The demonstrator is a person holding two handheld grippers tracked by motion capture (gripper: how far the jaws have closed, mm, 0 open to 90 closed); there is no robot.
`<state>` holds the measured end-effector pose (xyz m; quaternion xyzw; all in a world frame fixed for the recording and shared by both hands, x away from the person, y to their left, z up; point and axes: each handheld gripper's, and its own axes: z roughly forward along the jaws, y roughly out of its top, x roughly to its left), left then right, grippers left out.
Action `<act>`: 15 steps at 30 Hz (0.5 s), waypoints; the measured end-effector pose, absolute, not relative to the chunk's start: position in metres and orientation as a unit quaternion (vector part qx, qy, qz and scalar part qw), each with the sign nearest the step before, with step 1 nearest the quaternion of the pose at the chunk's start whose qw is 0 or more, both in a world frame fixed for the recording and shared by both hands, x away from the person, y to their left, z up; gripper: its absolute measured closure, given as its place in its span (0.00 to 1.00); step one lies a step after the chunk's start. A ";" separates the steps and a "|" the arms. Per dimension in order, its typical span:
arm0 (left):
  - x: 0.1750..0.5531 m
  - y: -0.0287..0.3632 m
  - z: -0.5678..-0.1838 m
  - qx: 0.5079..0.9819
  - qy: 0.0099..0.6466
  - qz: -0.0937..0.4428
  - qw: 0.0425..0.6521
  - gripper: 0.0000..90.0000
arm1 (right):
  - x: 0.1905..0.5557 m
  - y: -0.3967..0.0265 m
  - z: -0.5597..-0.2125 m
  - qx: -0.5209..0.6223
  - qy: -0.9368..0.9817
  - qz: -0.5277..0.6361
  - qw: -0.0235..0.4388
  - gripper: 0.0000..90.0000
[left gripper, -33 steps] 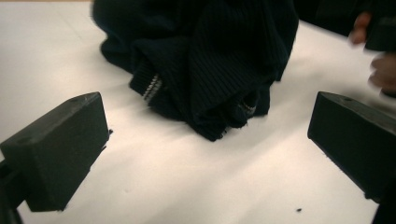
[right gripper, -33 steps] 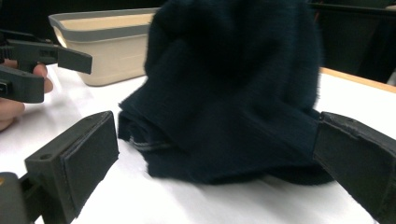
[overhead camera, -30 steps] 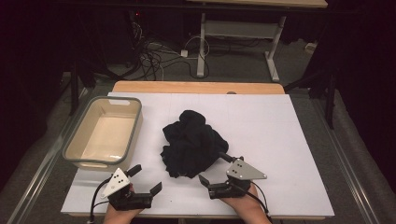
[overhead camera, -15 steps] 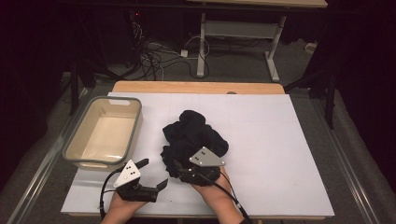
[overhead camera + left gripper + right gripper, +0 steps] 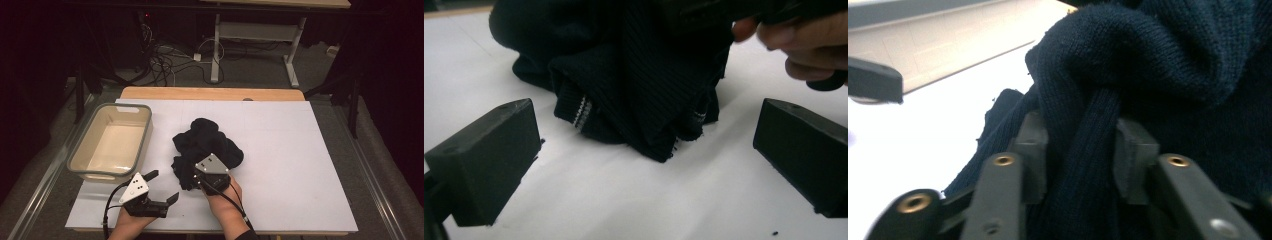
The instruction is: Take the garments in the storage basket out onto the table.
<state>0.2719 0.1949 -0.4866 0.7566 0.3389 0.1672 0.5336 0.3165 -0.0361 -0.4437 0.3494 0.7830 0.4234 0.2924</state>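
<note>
Black knit garment [image 5: 205, 147] is lying bunched near the middle of the white table [image 5: 300, 165], just right of the beige bin [image 5: 111, 142]. We are gripping a thick fold of it with the right gripper [image 5: 1083, 150]: the jaws have just been closing, and both pads [image 5: 1034, 145] are now pressing the ribbed fabric between them. We are holding the left gripper [image 5: 644, 165] just in front of the garment's near edge, low over the table, its jaws standing wide apart with nothing between them and touching no fabric.
</note>
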 end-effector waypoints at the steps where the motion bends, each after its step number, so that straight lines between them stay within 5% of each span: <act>1: 0.273 0.196 -0.487 0.756 0.341 0.163 0.534 0.00 | 0.316 -0.038 -0.444 0.349 0.785 0.421 0.290 0.80; 15: 0.274 0.194 -0.486 0.757 0.349 0.168 0.526 0.00 | 0.309 -0.066 -0.447 0.326 0.780 0.457 0.277 0.81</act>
